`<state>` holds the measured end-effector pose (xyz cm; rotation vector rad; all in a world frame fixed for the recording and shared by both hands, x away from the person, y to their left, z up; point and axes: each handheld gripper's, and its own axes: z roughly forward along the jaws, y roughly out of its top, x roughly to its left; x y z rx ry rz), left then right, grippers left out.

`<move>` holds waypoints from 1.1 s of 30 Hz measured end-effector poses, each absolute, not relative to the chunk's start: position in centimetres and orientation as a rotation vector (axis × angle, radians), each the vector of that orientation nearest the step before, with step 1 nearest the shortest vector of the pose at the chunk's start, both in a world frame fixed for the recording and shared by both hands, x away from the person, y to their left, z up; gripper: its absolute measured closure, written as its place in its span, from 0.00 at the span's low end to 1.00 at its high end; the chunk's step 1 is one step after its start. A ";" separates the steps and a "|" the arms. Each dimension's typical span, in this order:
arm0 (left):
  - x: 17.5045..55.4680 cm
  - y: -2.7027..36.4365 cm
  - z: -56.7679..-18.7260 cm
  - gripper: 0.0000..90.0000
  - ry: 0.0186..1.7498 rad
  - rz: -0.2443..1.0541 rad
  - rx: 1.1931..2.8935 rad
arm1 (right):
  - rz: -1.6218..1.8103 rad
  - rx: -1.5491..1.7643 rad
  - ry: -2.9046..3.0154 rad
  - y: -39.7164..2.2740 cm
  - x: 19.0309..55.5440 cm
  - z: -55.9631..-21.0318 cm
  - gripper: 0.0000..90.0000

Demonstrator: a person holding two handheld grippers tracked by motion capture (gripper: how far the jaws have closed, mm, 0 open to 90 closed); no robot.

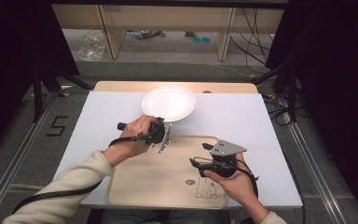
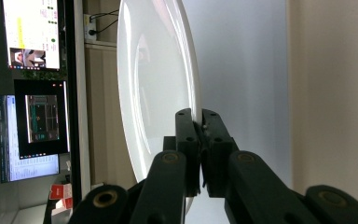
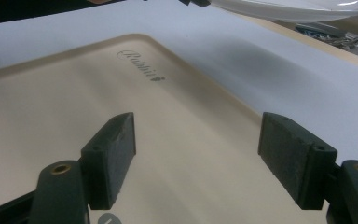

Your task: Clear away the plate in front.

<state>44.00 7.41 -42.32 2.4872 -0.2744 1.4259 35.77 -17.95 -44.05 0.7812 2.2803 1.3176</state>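
A white plate (image 1: 168,103) is at the far middle of the white mat (image 1: 242,116). My left gripper (image 1: 160,120), rolled on its side, is shut on the plate's near rim. In the left gripper view the two jaws (image 2: 199,123) pinch the thin edge of the plate (image 2: 154,84). My right gripper (image 1: 199,154) hovers open over the beige tray (image 1: 158,179), with nothing between its fingers. In the right gripper view my gripper (image 3: 198,135) looks across the tray (image 3: 74,107). The plate (image 3: 298,7) shows at the top, raised above its shadow on the mat.
The tray bears a rabbit drawing (image 1: 205,186) near its front right corner. The wooden table edge (image 1: 121,86) runs behind the mat. Stand legs (image 1: 42,86) and cables (image 1: 279,107) flank the table. Monitors (image 2: 32,130) show in the left gripper view.
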 end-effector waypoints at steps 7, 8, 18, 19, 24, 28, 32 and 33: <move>43.5 7.7 -42.4 0.97 -0.279 1.423 2.486 | 1.318 0.783 2.277 -18.0 35.8 -44.0 0.32; 43.4 7.7 -42.4 0.97 -0.282 1.426 2.486 | 1.318 0.783 2.277 -18.0 35.8 -44.0 0.32; 42.8 8.0 -42.2 0.97 -0.284 1.427 2.482 | 1.318 0.784 2.276 -18.0 35.8 -44.0 0.32; 42.8 8.1 -42.2 0.97 -0.282 1.425 2.484 | 1.318 0.783 2.276 -18.0 35.8 -44.0 0.32; 42.5 8.2 -42.2 0.97 -0.290 1.432 2.482 | 1.319 0.785 2.274 -18.0 35.8 -44.0 0.32; 42.4 8.2 -42.1 0.97 -0.294 1.437 2.475 | 1.318 0.784 2.275 -17.9 35.8 -44.0 0.32; 42.2 8.2 -42.0 0.97 -0.296 1.442 2.474 | 1.318 0.784 2.274 -18.0 35.8 -44.0 0.32; 42.2 8.3 -41.9 0.97 -0.294 1.441 2.472 | 1.317 0.784 2.274 -18.0 35.8 -44.0 0.32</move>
